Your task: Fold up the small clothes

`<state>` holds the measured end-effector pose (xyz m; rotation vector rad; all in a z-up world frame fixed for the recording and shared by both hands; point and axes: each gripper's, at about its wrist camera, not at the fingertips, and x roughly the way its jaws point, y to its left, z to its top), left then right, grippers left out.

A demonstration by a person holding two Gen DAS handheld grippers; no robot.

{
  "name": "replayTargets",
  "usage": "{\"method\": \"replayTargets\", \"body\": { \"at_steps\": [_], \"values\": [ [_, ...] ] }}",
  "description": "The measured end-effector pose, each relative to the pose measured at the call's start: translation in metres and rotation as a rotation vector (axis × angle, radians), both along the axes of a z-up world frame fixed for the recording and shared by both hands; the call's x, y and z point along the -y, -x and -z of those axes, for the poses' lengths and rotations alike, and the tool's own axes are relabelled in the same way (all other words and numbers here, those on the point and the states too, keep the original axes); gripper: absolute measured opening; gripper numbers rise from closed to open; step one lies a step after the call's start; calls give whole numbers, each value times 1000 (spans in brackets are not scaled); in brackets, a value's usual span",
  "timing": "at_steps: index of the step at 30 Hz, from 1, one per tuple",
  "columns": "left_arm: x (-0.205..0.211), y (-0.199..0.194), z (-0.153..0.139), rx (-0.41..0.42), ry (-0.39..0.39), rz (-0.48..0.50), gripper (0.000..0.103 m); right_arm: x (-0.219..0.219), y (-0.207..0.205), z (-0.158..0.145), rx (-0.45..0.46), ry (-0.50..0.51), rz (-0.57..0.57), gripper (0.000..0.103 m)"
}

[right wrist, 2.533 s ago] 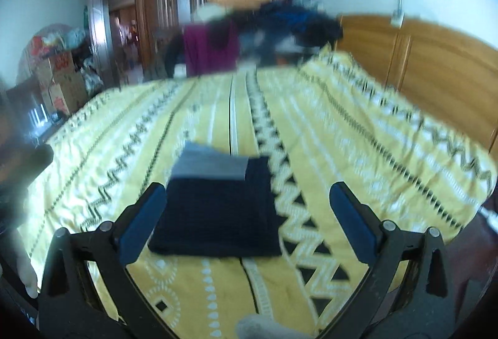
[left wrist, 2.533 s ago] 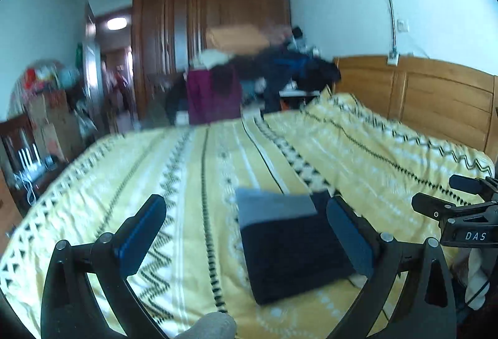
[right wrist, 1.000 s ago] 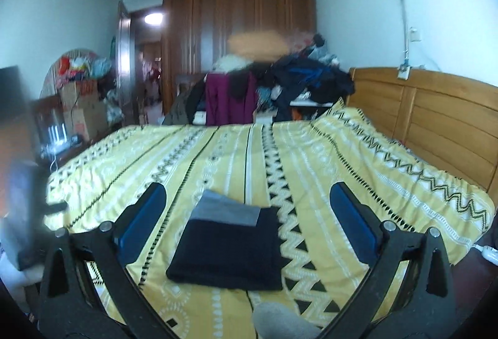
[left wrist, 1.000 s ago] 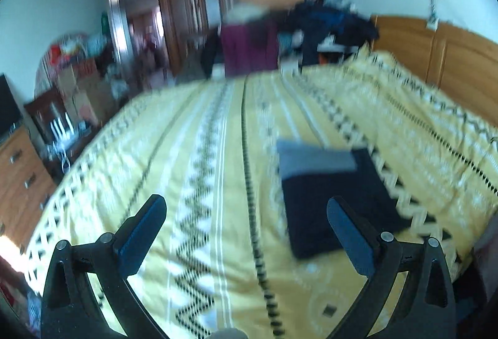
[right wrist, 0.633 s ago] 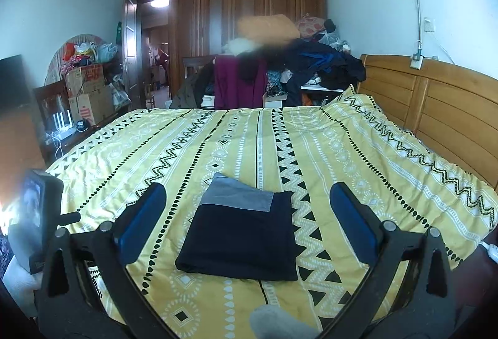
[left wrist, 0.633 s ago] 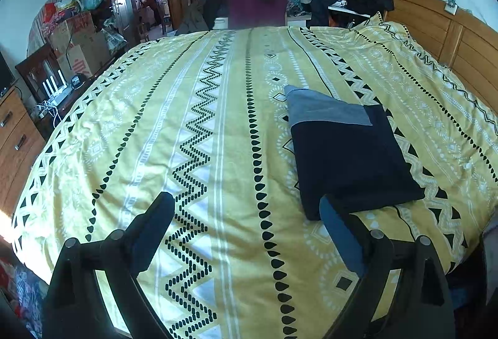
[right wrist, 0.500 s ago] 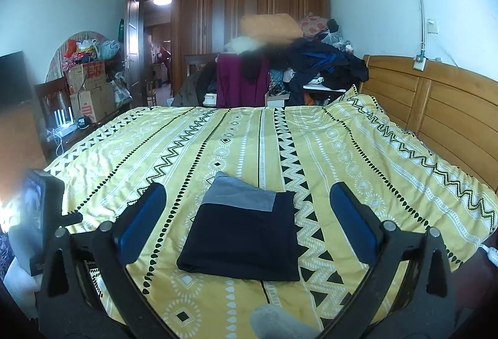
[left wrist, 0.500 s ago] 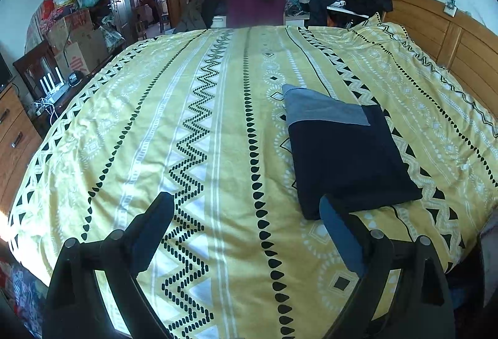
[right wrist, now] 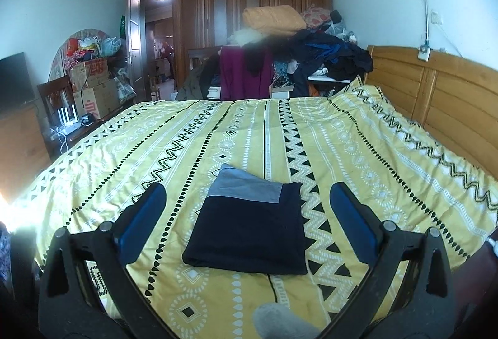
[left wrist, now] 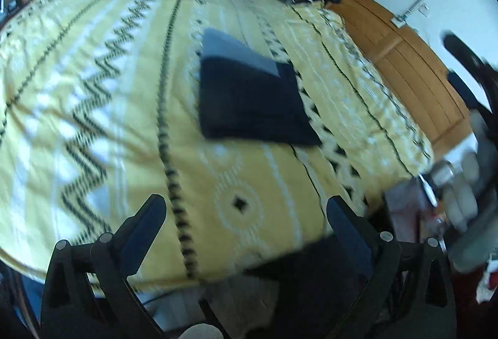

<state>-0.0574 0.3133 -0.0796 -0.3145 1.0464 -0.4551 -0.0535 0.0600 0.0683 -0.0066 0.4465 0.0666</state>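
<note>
One bed fills both views, its yellow cover patterned with black zigzags and white diamonds, wooden headboard along my right. Beyond the far edge, a tall brown wardrobe with a heap of dark clothes and an orange quilt piled in front of it. Cardboard boxes sit by the open door on the left.

Folded garment, dark navy with a grey band at its far end, lies flat on the cover near the bed's near edge, squared into a neat rectangle. In my left wrist view it is blurred.

My right gripper is spread wide, empty, above the garment without touching it. My left gripper is likewise spread wide, empty, over the bed's near edge, well short of the garment.
</note>
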Motion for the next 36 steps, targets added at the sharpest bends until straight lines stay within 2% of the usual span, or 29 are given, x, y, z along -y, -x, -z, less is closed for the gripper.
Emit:
{"method": "replayTargets", "body": {
  "at_steps": [4, 8, 11, 14, 16, 17, 18, 20, 21, 23, 24, 25, 28, 30, 33, 36],
  "values": [
    [9, 24, 16, -108, 50, 76, 103, -3, -2, 4, -15, -10, -12, 103],
    [6, 27, 23, -171, 107, 93, 103, -8, -2, 5, -17, -1, -25, 103],
    [-3, 19, 15, -137, 124, 76, 103, -10, -3, 1, -12, 2, -26, 103],
    [-13, 2, -8, -53, 120, 65, 101, -14, -2, -10, 20, 22, -35, 103],
    [-20, -10, -39, 53, 117, 46, 98, -15, 0, -23, 65, 39, -33, 103],
    [-23, -13, -62, 151, 78, 27, 95, -17, 4, -31, 103, 49, -28, 103],
    [-23, -10, -84, 264, 11, -1, 95, -19, 9, -40, 146, 59, -23, 103],
    [-20, 14, -135, 587, -144, -62, 98, -22, 22, -57, 237, 75, -8, 103],
    [-18, 31, -156, 744, -197, -104, 103, -23, 29, -65, 282, 81, -2, 103],
    [-19, 57, -177, 958, -252, -213, 103, -25, 40, -76, 362, 93, 9, 103],
    [-21, 64, -182, 1026, -264, -243, 103, -26, 48, -81, 407, 98, 14, 103],
    [-22, 67, -185, 1053, -274, -260, 103, -28, 54, -85, 443, 103, 17, 103],
    [-26, 67, -184, 1067, -334, -316, 103, -33, 63, -91, 502, 123, 18, 103],
    [-31, 61, -181, 1032, -344, -331, 103, -37, 59, -90, 493, 134, 4, 103],
    [-37, 36, -169, 892, -355, -319, 103, -41, 42, -80, 422, 140, -19, 103],
    [-36, 6, -147, 725, -383, -290, 102, -41, 24, -65, 306, 105, -58, 103]
  ]
}}
